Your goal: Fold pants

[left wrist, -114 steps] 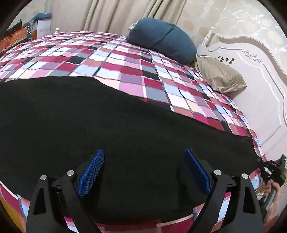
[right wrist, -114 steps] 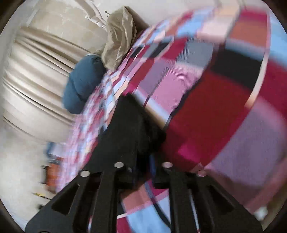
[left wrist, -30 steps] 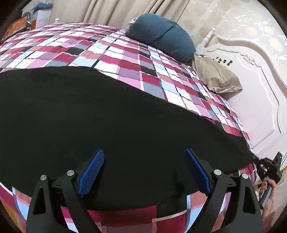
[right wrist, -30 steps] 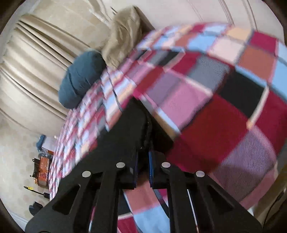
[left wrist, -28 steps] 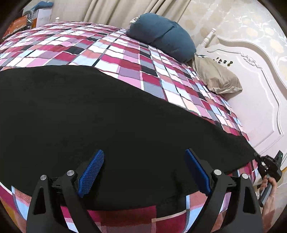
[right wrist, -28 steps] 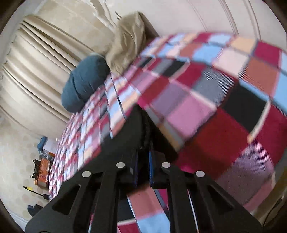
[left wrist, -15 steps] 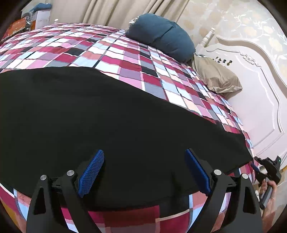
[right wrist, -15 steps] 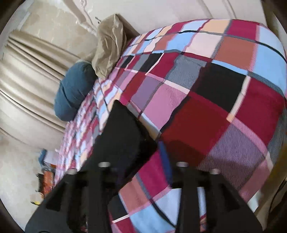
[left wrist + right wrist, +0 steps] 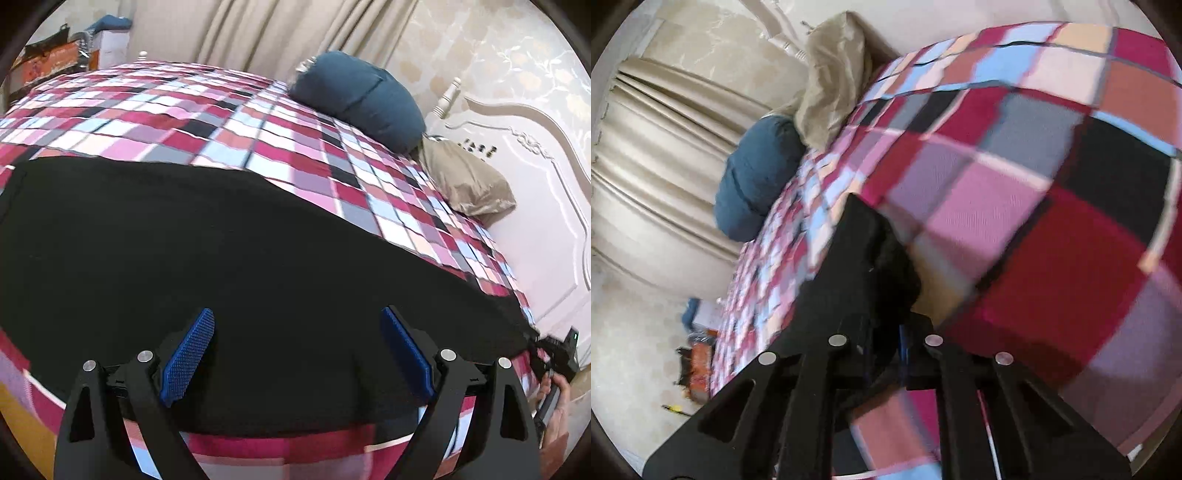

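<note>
Black pants [image 9: 221, 240] lie spread flat across the near part of a plaid bed [image 9: 184, 110]. My left gripper [image 9: 295, 314] hovers open just above their near edge, its blue pads [image 9: 188, 354] wide apart with nothing gripped. Far right in the left wrist view, my right gripper [image 9: 554, 350] sits at the pants' end, held by a hand. In the right wrist view the right gripper [image 9: 901, 325] has its jaws closing tight, with a bunched corner of the black pants [image 9: 864, 258] pinched between them at the bed's edge.
A dark blue pillow [image 9: 358, 99] and a tan pillow [image 9: 465, 184] lie against the white headboard [image 9: 535, 221]. Beige curtains [image 9: 258, 33] hang behind the bed. Boxes and clutter [image 9: 48, 55] stand beyond its far left corner.
The right gripper let go of the pants' end half a second ago, then shut on it again and sank a little. The left gripper drew back slightly, still open.
</note>
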The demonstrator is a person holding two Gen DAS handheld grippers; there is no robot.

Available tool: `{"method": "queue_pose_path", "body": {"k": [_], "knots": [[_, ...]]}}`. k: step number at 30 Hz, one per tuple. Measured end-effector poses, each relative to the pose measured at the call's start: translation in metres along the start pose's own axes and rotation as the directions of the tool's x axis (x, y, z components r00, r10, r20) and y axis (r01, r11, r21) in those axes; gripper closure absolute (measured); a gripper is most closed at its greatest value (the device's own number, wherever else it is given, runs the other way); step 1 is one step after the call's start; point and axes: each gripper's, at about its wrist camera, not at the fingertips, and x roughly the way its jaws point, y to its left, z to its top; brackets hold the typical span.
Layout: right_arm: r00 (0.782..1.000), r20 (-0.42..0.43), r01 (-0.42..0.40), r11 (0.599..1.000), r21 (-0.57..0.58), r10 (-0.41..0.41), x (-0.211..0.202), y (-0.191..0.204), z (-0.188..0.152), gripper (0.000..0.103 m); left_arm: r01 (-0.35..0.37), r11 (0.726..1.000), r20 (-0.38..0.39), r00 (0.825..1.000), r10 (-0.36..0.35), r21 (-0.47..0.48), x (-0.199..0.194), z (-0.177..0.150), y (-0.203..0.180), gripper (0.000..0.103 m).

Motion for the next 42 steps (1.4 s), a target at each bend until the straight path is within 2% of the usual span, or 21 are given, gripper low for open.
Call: {"method": "queue_pose_path", "body": {"k": [2, 4, 6, 8, 9, 10, 14, 15, 16, 18, 19, 21, 23, 24, 25, 26, 27, 29, 34, 38, 42], "knots": [[0.999, -0.002, -0.033, 0.998, 0.057, 0.034, 0.007, -0.023, -0.005, 0.095, -0.025, 1.000, 0.006, 1.000, 0.025, -0.005, -0.001, 0.002, 0.012, 0.013], [0.999, -0.014, -0.033, 0.999, 0.011, 0.033, 0.005, -0.015, -0.003, 0.091, -0.045, 0.999, 0.007, 0.999, 0.045, -0.006, -0.001, 0.003, 0.022, 0.013], [0.999, -0.023, -0.032, 0.999, 0.010, 0.032, -0.006, -0.009, 0.004, 0.078, -0.066, 0.998, 0.004, 0.998, 0.066, -0.007, 0.001, 0.006, 0.035, 0.013], [1.000, 0.014, -0.004, 1.000, -0.019, 0.004, -0.022, -0.005, 0.017, 0.044, -0.089, 0.996, 0.013, 0.996, 0.089, -0.008, 0.000, 0.012, 0.050, 0.013], [0.999, 0.036, 0.031, 0.997, -0.066, -0.028, -0.032, 0.000, 0.027, 0.038, -0.091, 0.996, 0.020, 0.996, 0.091, -0.010, -0.002, 0.015, 0.057, 0.013], [0.999, 0.027, 0.043, 0.995, -0.093, -0.041, -0.034, 0.003, 0.032, 0.036, -0.087, 0.996, 0.025, 0.996, 0.087, -0.013, -0.003, 0.019, 0.064, 0.013], [0.994, -0.104, 0.010, 0.974, -0.226, -0.034, -0.016, 0.023, 0.065, 0.036, -0.058, 0.998, 0.036, 0.998, 0.059, -0.016, -0.003, 0.034, 0.089, 0.013], [0.991, -0.127, 0.011, 0.972, -0.236, -0.042, -0.009, 0.025, 0.070, 0.036, -0.077, 0.997, 0.037, 0.996, 0.078, -0.014, -0.002, 0.037, 0.093, 0.013], [0.985, -0.165, 0.007, 0.969, -0.248, -0.049, 0.003, 0.027, 0.077, 0.036, -0.101, 0.995, 0.049, 0.994, 0.102, -0.018, -0.005, 0.041, 0.097, 0.013], [0.968, -0.248, -0.030, 0.967, -0.252, -0.035, 0.025, 0.028, 0.083, 0.036, -0.079, 0.996, 0.075, 0.994, 0.081, -0.027, -0.010, 0.043, 0.101, 0.013], [0.958, -0.280, -0.018, 0.970, -0.244, -0.053, 0.035, 0.026, 0.083, 0.036, -0.060, 0.998, 0.080, 0.995, 0.062, -0.031, -0.012, 0.044, 0.104, 0.013], [0.933, -0.356, -0.025, 0.975, -0.221, -0.057, 0.054, 0.023, 0.079, 0.034, -0.014, 0.998, 0.059, 0.998, 0.017, -0.054, -0.010, 0.044, 0.114, 0.013], [0.927, -0.370, -0.043, 0.969, -0.241, -0.051, 0.054, 0.028, 0.073, 0.034, 0.006, 0.996, 0.023, 1.000, -0.004, -0.092, -0.003, 0.043, 0.126, 0.013], [0.916, -0.400, -0.073, 0.968, -0.238, -0.029, 0.055, 0.033, 0.068, 0.037, 0.034, 0.994, 0.017, 0.999, -0.033, -0.103, -0.001, 0.043, 0.131, 0.013], [0.907, -0.420, -0.088, 0.965, -0.247, -0.024, 0.056, 0.037, 0.062, 0.048, 0.058, 0.993, 0.019, 0.998, -0.057, -0.101, 0.000, 0.042, 0.135, 0.013], [0.894, -0.446, -0.084, 0.959, -0.271, -0.048, 0.059, 0.041, 0.055, 0.064, 0.074, 0.994, 0.016, 0.997, -0.073, -0.081, 0.000, 0.042, 0.136, 0.013], [0.884, -0.459, -0.060, 0.952, -0.301, -0.089, 0.063, 0.044, 0.048, 0.073, 0.077, 0.995, 0.010, 0.997, -0.076, -0.061, 0.001, 0.042, 0.135, 0.012], [0.889, -0.440, -0.021, 0.948, -0.318, -0.128, 0.062, 0.045, 0.044, 0.082, 0.056, 0.998, -0.006, 0.998, -0.056, -0.002, 0.003, 0.039, 0.128, 0.011], [0.928, -0.366, -0.048, 0.950, -0.308, -0.072, 0.035, 0.065, 0.049, 0.085, -0.028, 0.994, -0.012, 1.000, 0.029, 0.103, 0.007, 0.033, 0.113, 0.010], [0.953, -0.302, -0.119, 0.939, -0.323, 0.017, 0.011, 0.106, 0.050, 0.085, -0.023, 0.996, -0.002, 1.000, 0.023, 0.091, 0.005, 0.032, 0.117, 0.010], [0.956, -0.273, -0.204, 0.905, -0.372, 0.103, -0.009, 0.165, 0.036, 0.085, 0.003, 0.998, -0.001, 1.000, -0.003, 0.065, 0.004, 0.034, 0.121, 0.010]]}}
